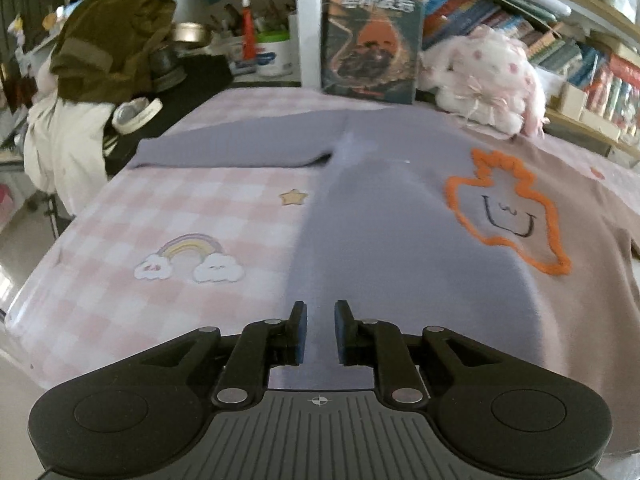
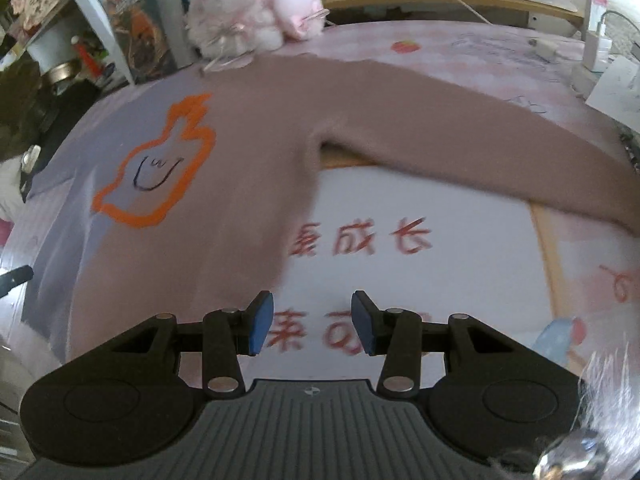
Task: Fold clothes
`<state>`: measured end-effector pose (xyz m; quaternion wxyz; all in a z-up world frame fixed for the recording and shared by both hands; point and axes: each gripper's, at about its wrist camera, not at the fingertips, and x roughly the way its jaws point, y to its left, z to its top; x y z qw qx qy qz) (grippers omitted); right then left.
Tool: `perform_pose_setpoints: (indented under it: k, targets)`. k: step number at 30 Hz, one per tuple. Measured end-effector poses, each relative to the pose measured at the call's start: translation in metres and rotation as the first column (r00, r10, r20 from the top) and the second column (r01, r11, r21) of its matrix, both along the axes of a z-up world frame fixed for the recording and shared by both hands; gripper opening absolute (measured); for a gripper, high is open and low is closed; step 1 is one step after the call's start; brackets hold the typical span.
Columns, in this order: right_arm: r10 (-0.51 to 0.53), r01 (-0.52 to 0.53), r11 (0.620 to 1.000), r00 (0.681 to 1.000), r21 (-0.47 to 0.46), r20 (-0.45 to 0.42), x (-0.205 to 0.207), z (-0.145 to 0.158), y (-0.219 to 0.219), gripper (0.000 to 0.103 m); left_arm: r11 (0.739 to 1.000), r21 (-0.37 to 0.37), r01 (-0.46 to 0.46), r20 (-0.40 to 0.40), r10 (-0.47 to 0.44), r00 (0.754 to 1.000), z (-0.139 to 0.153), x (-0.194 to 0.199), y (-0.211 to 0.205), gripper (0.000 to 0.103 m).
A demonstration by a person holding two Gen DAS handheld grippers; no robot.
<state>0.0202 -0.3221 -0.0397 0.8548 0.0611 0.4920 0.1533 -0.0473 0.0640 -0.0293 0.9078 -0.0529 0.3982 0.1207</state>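
Sweater [image 1: 392, 216]: flat on desk [image 1: 120, 216], sleeves at 9 and 3 o'clock. Left tongs [image 1: 321, 332] slightly parted, right tongs [image 2: 313, 322] open; both empty. Risk: plush [image 2: 252, 12] at 12 o'clock snags a folded sleeve.

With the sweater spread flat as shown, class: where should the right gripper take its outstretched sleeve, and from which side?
Probably the cuff end of the sleeve, approached from above by the open right gripper: it lies flat and extended away from the sweater body, so its thin free edge pinches easily.
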Motion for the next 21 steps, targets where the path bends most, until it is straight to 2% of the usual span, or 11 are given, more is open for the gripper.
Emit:
perform_pose_setpoints:
  k: [6, 10, 13, 15, 17, 19, 21]
  targets:
    - [-0.095, 0.095, 0.995, 0.995, -0.015, 0.008, -0.024, 0.002, 0.033, 0.041, 0.995, -0.032, 0.095, 0.01, -0.095, 0.995, -0.004, -0.006, 0.022, 0.026]
    - [-0.16, 0.162, 0.984, 0.986, -0.069, 0.041, -0.046, 0.003, 0.056, 0.041, 0.987, -0.089, 0.137, 0.019, -0.136, 0.991, -0.011, -0.004, 0.039, 0.039]
    - [-0.227, 0.229, 0.97, 0.973, -0.075, 0.043, -0.064, 0.001, 0.066, 0.041, 0.975, -0.155, 0.158, 0.017, -0.157, 0.987, -0.017, 0.002, 0.049, 0.04]
    - [-0.268, 0.269, 0.96, 0.963, -0.07, 0.035, -0.073, -0.002, 0.071, 0.035, 0.963, -0.186, 0.193, 0.001, -0.197, 0.98, -0.021, 0.006, 0.05, 0.037]
    - [-0.298, 0.299, 0.952, 0.954, -0.059, 0.032, -0.081, -0.004, 0.075, 0.031, 0.958, -0.177, 0.224, -0.012, -0.23, 0.973, -0.023, 0.007, 0.047, 0.032]
    - [-0.314, 0.316, 0.947, 0.949, -0.06, 0.036, -0.086, -0.004, 0.08, 0.026, 0.957, -0.152, 0.246, -0.012, -0.25, 0.968, -0.024, 0.005, 0.042, 0.015]
    - [-0.321, 0.324, 0.944, 0.946, -0.065, 0.042, -0.089, -0.005, 0.083, 0.014, 0.953, -0.144, 0.265, -0.011, -0.27, 0.963, -0.024, 0.001, 0.04, 0.007]
